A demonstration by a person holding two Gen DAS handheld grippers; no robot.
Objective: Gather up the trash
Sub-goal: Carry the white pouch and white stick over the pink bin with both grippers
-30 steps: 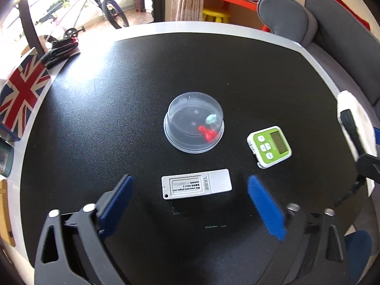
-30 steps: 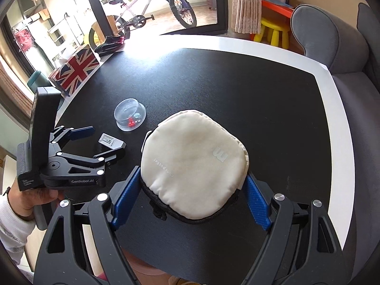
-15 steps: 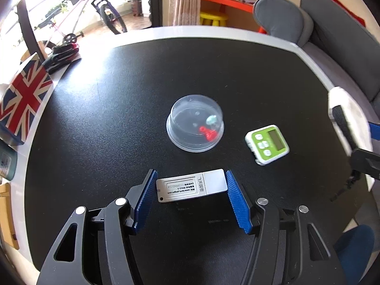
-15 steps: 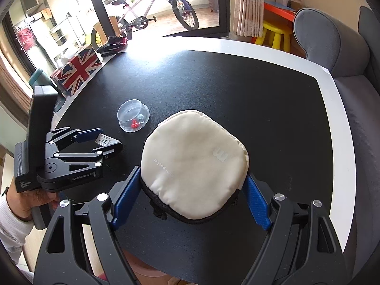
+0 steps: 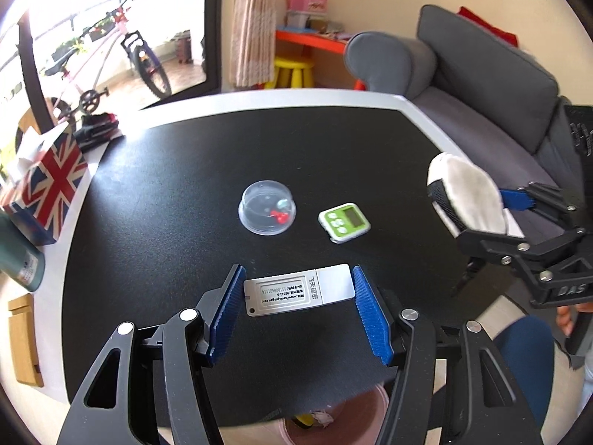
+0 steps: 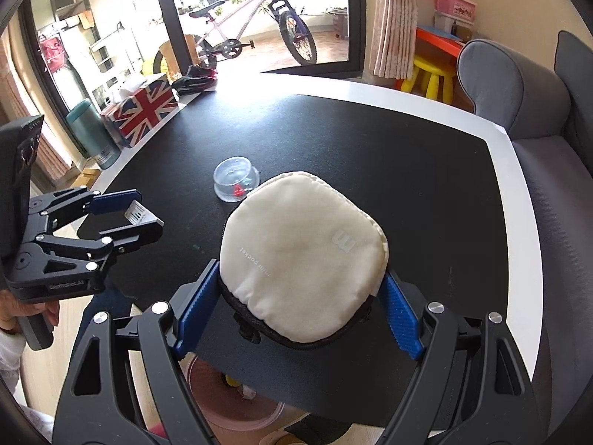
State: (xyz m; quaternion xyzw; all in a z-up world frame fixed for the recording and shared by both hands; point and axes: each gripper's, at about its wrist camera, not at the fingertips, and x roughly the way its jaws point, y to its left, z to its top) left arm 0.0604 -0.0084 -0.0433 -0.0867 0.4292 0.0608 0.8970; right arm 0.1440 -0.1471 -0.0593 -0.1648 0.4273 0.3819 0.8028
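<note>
Carrying two pieces of trash toward the bin below

Holding the silver card-like tag (image 5: 299,289) endwise in my left tongs (image 5: 298,307), I have both blue pads pressed on its short ends so it stays flat and lifted clear of the counter (image 5: 370,141). My right tongs (image 6: 296,304) stand wide because they clamp the cream pouch (image 6: 302,256) across its full width. Under both tongs, past the counter's near edge, sits the pink bin (image 6: 237,404), which I judge to be the drop point. Beyond the left tongs on the counter lie the green timer (image 5: 344,221) and the clear dome lid (image 5: 267,207), apart from each other. Farthest off, at the counter's left edge, stands the flag-print tissue box (image 5: 48,185).
</note>
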